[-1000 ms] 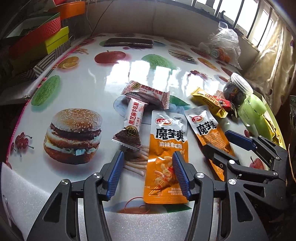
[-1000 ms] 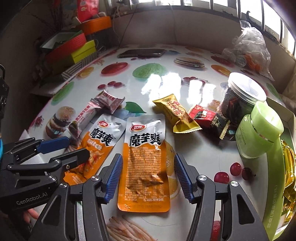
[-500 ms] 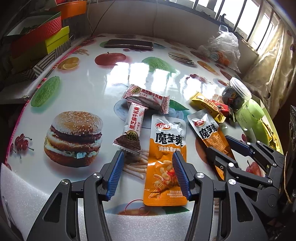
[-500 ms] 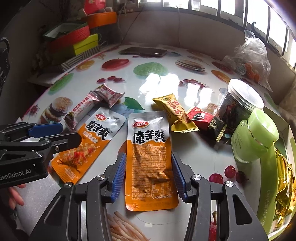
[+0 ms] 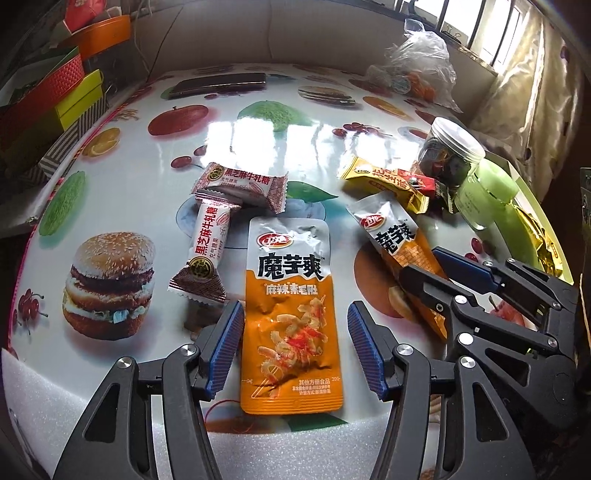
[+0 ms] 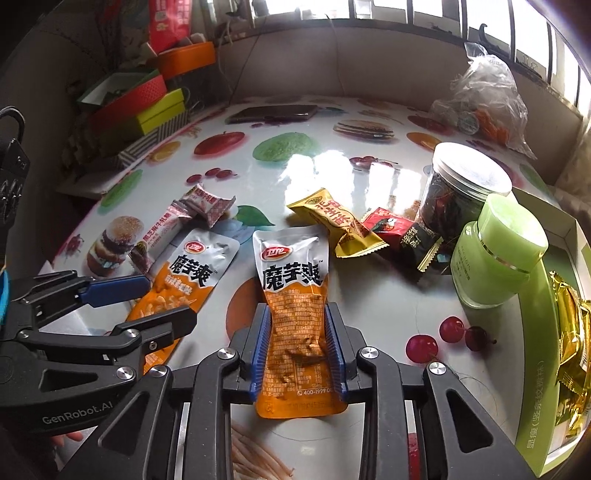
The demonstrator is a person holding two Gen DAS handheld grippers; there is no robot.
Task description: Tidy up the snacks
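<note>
Closing in the past second, the right hand-held gripper point(image 6: 297, 345) now pinches one konjac snack pouch point(image 6: 293, 295) near the tabletop's point(image 5: 155, 173) front edge, ready for sorting; the left hand-held gripper point(image 5: 295, 343), jaws just widened, straddles its twin pouch point(image 5: 290, 314) untouched.

Daylit, sharp, strongly curved at the edges

Windows point(image 6: 480, 14) behind throw white glare across the glossy tablecloth point(image 5: 258, 136); corners fall into dark vignette, shadows stay soft.
</note>
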